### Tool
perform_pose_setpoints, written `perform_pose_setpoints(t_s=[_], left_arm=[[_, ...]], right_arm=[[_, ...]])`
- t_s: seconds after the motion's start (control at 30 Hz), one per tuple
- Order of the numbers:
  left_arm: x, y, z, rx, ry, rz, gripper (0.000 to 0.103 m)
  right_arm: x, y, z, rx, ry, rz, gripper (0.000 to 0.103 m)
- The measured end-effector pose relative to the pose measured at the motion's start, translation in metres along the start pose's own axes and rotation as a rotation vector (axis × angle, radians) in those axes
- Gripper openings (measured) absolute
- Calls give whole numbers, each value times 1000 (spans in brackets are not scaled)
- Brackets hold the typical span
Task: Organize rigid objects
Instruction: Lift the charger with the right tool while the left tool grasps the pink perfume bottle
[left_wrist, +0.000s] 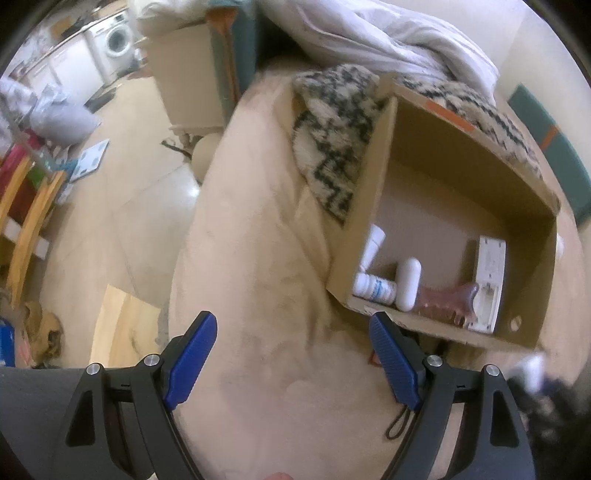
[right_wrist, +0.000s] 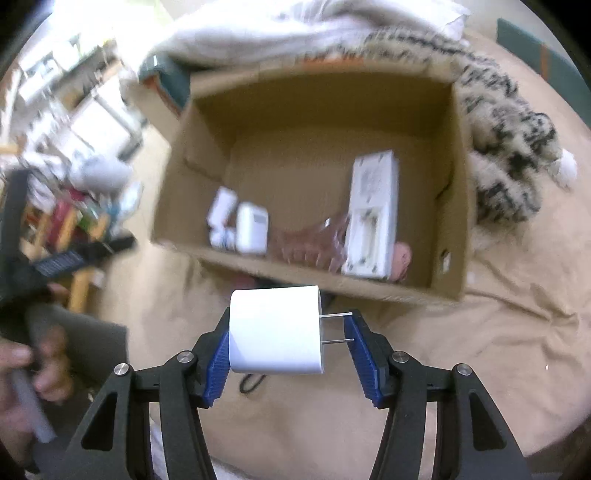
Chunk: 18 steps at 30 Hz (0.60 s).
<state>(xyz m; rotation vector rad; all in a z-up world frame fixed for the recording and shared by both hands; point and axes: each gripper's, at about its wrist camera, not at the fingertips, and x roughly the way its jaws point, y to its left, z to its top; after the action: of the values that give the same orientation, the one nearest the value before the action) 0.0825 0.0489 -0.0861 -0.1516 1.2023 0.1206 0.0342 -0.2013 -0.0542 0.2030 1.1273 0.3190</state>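
Charger plug pinched in the right jaws before an open box on a bed; left jaws spread and empty.

Left wrist view: the left gripper (left_wrist: 293, 345) at the bottom of the frame has its jaws spread wide over the beige bedcover (left_wrist: 258, 258), nothing between them. The cardboard box (left_wrist: 369, 192) sits at right, just beyond the right-hand jaw, holding white bottles (left_wrist: 373, 288), a white capsule-shaped case (left_wrist: 408, 284), a pinkish object (left_wrist: 448, 299) and a white flat device (left_wrist: 489, 280). Right wrist view: the right gripper (right_wrist: 286, 341) pinches a white charger plug (right_wrist: 275, 330) at lower centre, one jaw on its flat back, the other apparently against the tips of its two prongs, though blur leaves this unsure. The plug sits just short of the box's near wall.
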Motion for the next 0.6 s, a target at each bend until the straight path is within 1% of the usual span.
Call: perform_pose_setpoints(t_s=[0.03,0.1,0.23,0.3,0.4,0.47,0.6], left_arm=[[2,-4,-2,17,3,3,83],[6,-12,-5,54,14,2,83],[16,-25,-10,122,38,-2,82],[20,-30,-13,150,53,-21,80],[27,-39,-17,198,71,-27,73],[33,-43,-20,220,87,-23,61],[46,-60,-26,284,138,-48,61]], right_arm=[[-8,-4,0,16,-35,9,61],[-10,-9,4,57,-70,27,61],[-17,-24,10,129,-109,63,61],[-20,-28,13,145,-118,76,61],[-21,-31,17,163,-126,97,61],[-19,-30,19,173,-138,114,61],[-27,-32,22,180,-164,133,61]])
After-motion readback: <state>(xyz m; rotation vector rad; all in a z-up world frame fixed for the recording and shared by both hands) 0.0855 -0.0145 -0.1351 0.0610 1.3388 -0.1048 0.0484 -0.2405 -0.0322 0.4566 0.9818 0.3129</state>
